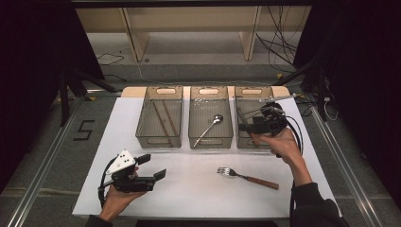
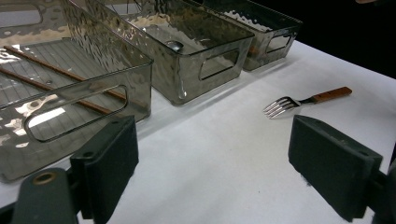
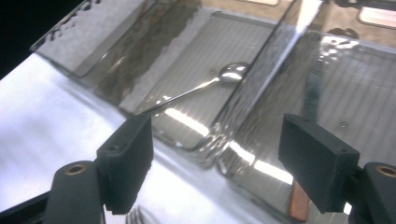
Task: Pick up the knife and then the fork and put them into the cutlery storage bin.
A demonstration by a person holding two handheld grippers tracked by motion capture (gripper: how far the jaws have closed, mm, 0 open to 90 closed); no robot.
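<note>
From the high view, the work looks like sorting cutlery into three clear bins, and the fork (image 1: 246, 176) with the wooden handle lies flat on the white table (image 1: 189, 189), well apart from both tools. The right gripper (image 1: 243, 126) hangs over the front of the right bin (image 1: 236, 142) with its jaws spread wide and nothing between them. The left gripper (image 1: 153, 166) rests low near the front left of the table, jaws wide too and empty. The middle bin (image 1: 210, 142) has a spoon (image 1: 210, 126) in it and the left bin (image 1: 158, 142) has chopsticks (image 1: 163, 118). There is lots of bare table around the fork, so a tool can come down from above without bumping anything. In the left gripper view, the fork (image 2: 306, 100) looks thin, hard and light, and its shiny tines may be slippery. I think the wooden handle is the best place to grab, near its middle, because wood slips less than metal. It lies very flat, so the jaws must go right down to the table. In the right gripper view, the black pads (image 3: 128, 158) stand far apart over the thin bin walls, with the spoon (image 3: 205, 86) lying inside. Those walls stand up tall, so the fork must be lifted over the rim before it is let go.
</note>
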